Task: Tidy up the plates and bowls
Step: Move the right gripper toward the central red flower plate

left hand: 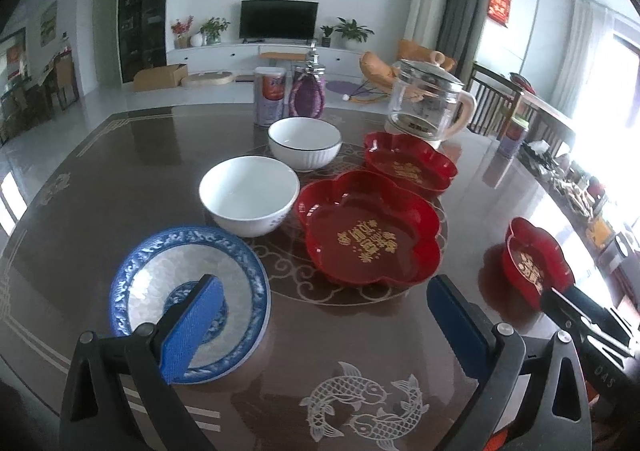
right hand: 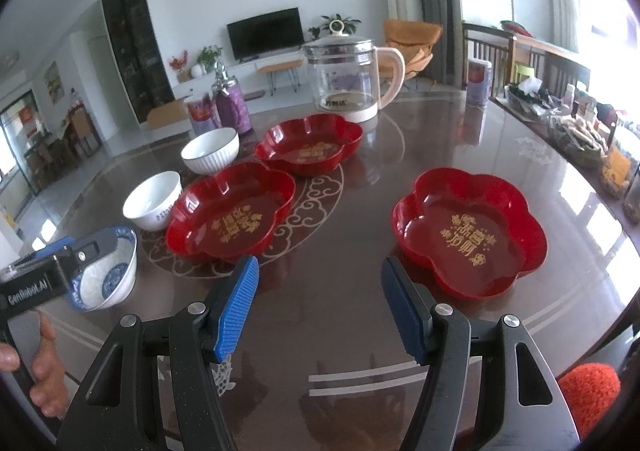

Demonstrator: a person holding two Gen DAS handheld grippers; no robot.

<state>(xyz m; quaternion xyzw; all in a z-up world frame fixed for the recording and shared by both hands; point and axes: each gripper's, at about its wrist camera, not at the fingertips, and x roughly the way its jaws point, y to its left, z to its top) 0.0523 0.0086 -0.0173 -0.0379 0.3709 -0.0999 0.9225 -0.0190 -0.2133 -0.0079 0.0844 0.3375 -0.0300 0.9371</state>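
Observation:
My left gripper (left hand: 322, 287) is open wide and low over the table. Its left finger (left hand: 192, 327) hangs over the blue-and-white bowl (left hand: 140, 291); its right finger stands well clear of the bowl's right side. Beyond lie a plain white bowl (left hand: 250, 195), a dark-rimmed white bowl (left hand: 304, 143) and two red flower-shaped plates (left hand: 368, 227) (left hand: 408, 163). A third red plate (right hand: 468, 231) sits apart on the right. My right gripper (right hand: 320, 267) is open with nothing in it, just left of that plate.
A glass kettle (right hand: 344, 79), a can (left hand: 270, 95) and a purple-sleeved flask (left hand: 308, 91) stand at the far side of the dark glossy table (right hand: 320, 315). Wooden chairs (left hand: 492, 99) and a cluttered surface (right hand: 580, 131) lie to the right. A hand (right hand: 44, 363) holds the left gripper.

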